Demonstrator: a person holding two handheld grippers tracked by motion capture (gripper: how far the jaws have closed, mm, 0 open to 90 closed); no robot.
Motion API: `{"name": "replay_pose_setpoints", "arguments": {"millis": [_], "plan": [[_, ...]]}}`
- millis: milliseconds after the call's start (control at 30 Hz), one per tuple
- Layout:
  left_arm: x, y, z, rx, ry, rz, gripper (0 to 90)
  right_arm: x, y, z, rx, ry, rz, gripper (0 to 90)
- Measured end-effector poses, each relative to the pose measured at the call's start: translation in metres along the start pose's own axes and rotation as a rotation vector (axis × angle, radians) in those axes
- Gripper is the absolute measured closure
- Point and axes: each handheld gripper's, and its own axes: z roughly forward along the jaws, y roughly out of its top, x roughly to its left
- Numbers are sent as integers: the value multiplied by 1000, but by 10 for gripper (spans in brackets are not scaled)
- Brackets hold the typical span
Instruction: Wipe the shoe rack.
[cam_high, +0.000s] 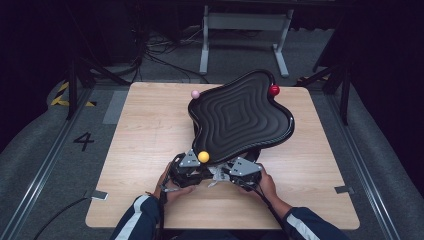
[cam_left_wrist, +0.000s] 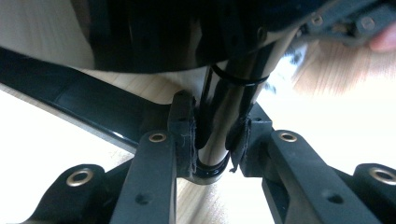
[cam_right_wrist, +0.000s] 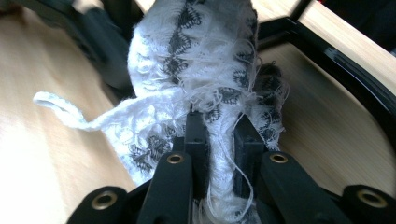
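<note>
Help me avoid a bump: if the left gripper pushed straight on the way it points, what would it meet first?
The left gripper is already clamped on the glossy black stand post. Straight on, it would likely meet the black tray underside right behind; depth is unclear.

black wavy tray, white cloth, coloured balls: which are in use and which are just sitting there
In use: black wavy tray on a stand, its glossy black post clamped in the left gripper; white-and-black lacy cloth clamped in the right gripper.

Sitting there: yellow ball, pink ball, red ball, on the tray's rim.

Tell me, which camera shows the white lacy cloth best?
The right gripper view: the cloth is close up, pinched in the right tool. From the high view it's a small white patch; in the left gripper view, a bright blur.
</note>
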Motion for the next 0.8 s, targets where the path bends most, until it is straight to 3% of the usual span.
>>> {"name": "replay_pose_setpoints", "arguments": {"millis": [600, 800], "plan": [[7, 0, -2, 6, 0, 1, 724, -62, -40, -27, 70, -153, 102, 798], [7, 0, -2, 7, -2, 3, 724, -76, -45, -31, 77, -207, 121, 802]]}}
